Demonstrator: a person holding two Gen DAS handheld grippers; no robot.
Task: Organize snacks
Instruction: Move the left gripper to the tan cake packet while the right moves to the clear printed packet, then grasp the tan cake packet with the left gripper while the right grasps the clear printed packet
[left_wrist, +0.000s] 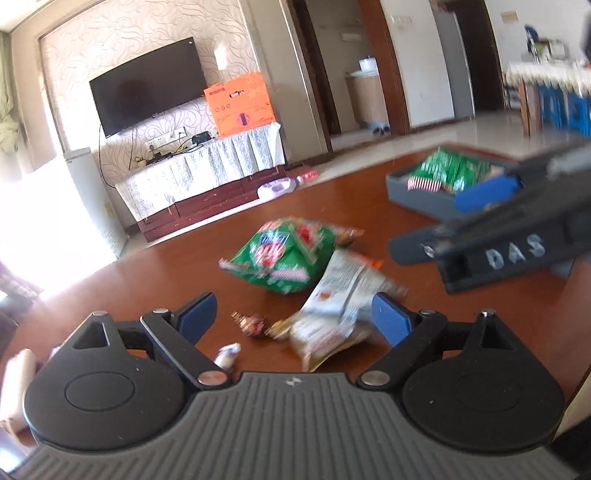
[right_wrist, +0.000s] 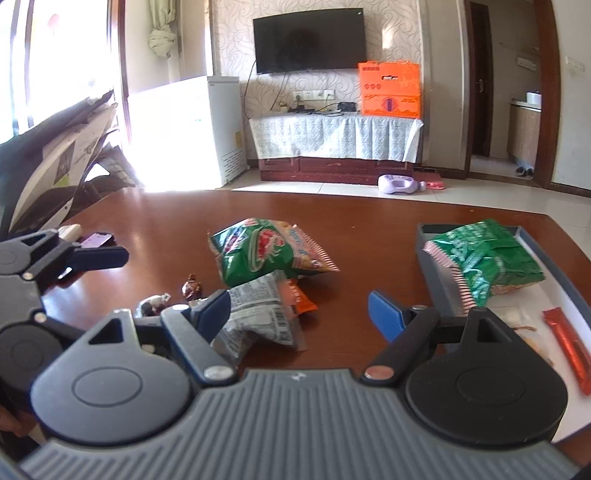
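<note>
On the brown table (left_wrist: 369, 206) lie a green snack bag (left_wrist: 284, 254) and, nearer to me, a silver-white bag (left_wrist: 340, 306). My left gripper (left_wrist: 295, 317) is open, and the silver bag lies ahead between its fingers, close to the right pad. A dark wrapped candy (left_wrist: 253, 325) and a small white one (left_wrist: 229, 354) lie near the left finger. My right gripper (right_wrist: 301, 312) is open and holds nothing. It hovers over the silver bag (right_wrist: 258, 317), just left of a grey box (right_wrist: 428, 251). That box holds green packets (right_wrist: 487, 258) and a red stick (right_wrist: 569, 347).
A phone (right_wrist: 96, 240) lies at the table's left edge. Beyond the table's far edge are tiled floor, a cloth-covered TV cabinet (right_wrist: 332, 140) with an orange carton (right_wrist: 391, 88), and a white freezer (right_wrist: 207, 125). In the left wrist view, my right gripper (left_wrist: 428, 225) crosses in front of the box (left_wrist: 421, 199).
</note>
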